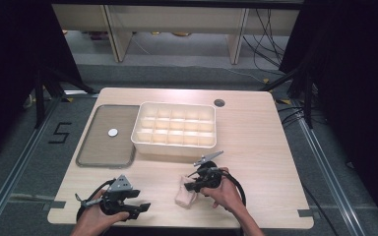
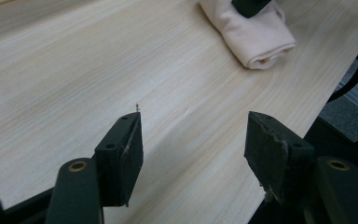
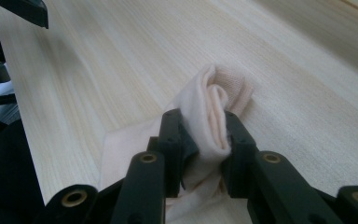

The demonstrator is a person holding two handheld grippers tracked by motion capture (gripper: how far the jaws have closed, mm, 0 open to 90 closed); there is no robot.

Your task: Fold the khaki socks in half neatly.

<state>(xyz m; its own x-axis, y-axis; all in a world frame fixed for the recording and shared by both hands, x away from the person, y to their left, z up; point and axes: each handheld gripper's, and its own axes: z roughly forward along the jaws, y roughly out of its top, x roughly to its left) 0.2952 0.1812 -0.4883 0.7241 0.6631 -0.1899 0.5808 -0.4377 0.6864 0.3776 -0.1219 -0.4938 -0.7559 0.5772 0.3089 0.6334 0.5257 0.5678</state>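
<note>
A rolled pale pink cloth (image 1: 183, 197) lies near the table's front edge, right of the middle. My right gripper (image 1: 191, 186) is shut on it. In the right gripper view the two black jaws of the right gripper (image 3: 205, 123) pinch a fold of the cloth (image 3: 223, 84), and its loose end trails under them. To the left of the cloth, my left gripper (image 1: 139, 200) is open over bare wood. Nothing is between the jaws of the left gripper (image 2: 193, 123). The left gripper view has the cloth (image 2: 256, 37) farther off at the top.
A white box (image 1: 174, 142) with several compartments stands at the table's middle back. Left of it lies a flat grey tray (image 1: 106, 160) with a small white disc (image 1: 112, 132) on it. A cable hole (image 1: 219, 103) sits near the far edge.
</note>
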